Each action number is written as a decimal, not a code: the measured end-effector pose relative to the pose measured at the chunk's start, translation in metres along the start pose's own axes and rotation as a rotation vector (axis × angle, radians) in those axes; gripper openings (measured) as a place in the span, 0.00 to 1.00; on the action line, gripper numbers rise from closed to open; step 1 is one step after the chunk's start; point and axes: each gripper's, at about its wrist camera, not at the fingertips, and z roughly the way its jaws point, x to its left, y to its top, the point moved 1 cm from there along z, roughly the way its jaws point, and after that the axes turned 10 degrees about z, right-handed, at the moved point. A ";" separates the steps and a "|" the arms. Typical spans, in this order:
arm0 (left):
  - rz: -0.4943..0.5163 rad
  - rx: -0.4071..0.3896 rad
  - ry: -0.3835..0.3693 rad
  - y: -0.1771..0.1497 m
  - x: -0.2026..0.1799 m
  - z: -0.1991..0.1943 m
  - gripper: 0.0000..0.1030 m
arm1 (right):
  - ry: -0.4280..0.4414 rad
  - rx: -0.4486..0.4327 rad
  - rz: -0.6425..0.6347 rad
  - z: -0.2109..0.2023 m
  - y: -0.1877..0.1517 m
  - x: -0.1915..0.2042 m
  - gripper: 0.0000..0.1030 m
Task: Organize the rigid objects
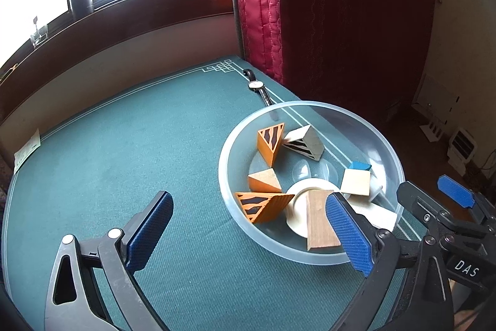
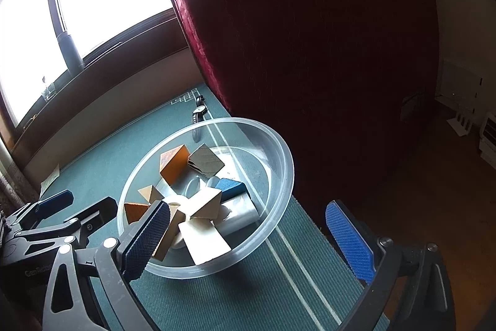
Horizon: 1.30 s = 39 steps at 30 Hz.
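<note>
Clear bowl (image 1: pixel 391 158) right of centre on green mat (image 1: pixel 124 145), wooden blocks (image 1: pixel 270 141) inside; left gripper (image 1: pixel 251 233) and right gripper (image 2: pixel 248 241) both spread, empty; judgement: nothing loose outside, lift straight clear, avoid nudging rim

A clear round bowl (image 1: pixel 310 256) sits near the right edge of the green table, holding a loose heap of wooden blocks. Among them are two orange black-striped wedges (image 1: pixel 271 141), a white striped wedge (image 1: pixel 305 142), a plain brown block (image 1: pixel 319 222) and a small blue block (image 2: pixel 231 187).
</note>
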 end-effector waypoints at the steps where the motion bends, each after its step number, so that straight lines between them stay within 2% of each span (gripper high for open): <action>1: 0.003 0.002 0.008 -0.002 0.000 -0.001 0.98 | -0.005 -0.001 -0.003 -0.001 -0.001 0.000 0.99; 10: 0.007 0.031 0.081 -0.018 0.003 -0.011 1.00 | -0.003 -0.026 -0.017 -0.012 -0.010 0.002 1.00; 13: 0.024 0.066 0.150 -0.022 0.003 -0.011 1.00 | -0.079 -0.031 -0.078 -0.012 -0.015 0.007 1.00; 15: 0.040 0.074 0.172 -0.025 0.002 -0.012 1.00 | -0.099 -0.051 -0.097 -0.015 -0.019 0.007 1.00; 21: 0.000 0.090 0.106 -0.035 0.009 -0.013 1.00 | -0.100 -0.084 -0.109 -0.026 -0.022 0.006 1.00; 39: 0.003 0.119 0.131 -0.041 0.014 -0.009 1.00 | -0.103 -0.072 -0.189 -0.030 -0.037 0.016 1.00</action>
